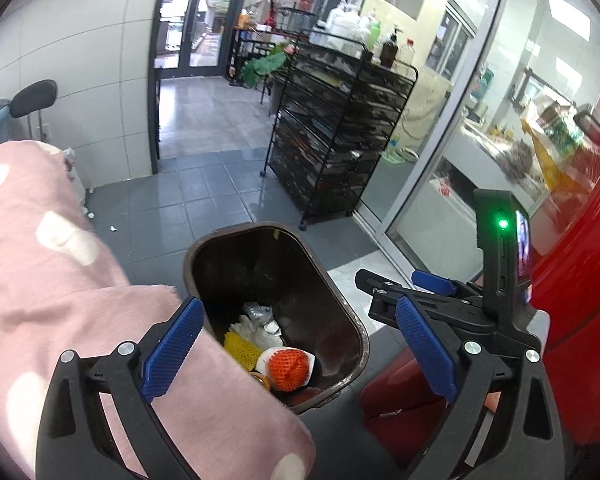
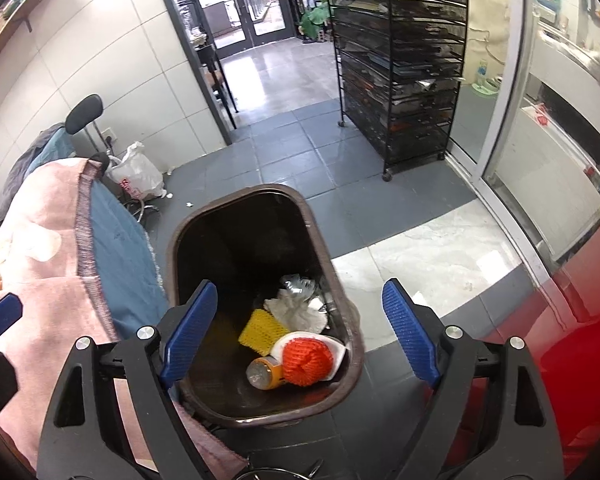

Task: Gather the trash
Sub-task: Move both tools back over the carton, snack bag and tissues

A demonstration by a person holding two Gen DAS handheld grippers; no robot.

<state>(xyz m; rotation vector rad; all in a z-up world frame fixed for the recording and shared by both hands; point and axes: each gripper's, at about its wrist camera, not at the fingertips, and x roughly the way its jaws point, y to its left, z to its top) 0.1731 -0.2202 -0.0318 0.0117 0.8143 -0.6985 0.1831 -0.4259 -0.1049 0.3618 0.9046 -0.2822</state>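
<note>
Brown bin [image 2: 256, 216] stood upright on grey tiled floor [image 2: 300, 152], mouth upward, long axis running near to far. Trash seen at near end of bin bottom: orange foam net [image 2: 306, 362] on white wrapper, yellow foam net [image 2: 260, 330] left of it, small bottle [image 2: 265, 374] lying on side, white crumpled paper [image 2: 298, 312] farther in. Left claw [image 1: 298, 352] spread wide, nothing held. Right claw [image 2: 298, 336] spread wide above bin, nothing held. Pink blanket [image 1: 60, 280] seen left of bin, black rack [image 2: 400, 72] far right.

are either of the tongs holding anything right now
No. Both the left tongs and the right tongs are open and empty above the bin; the trash lies inside it.
</note>
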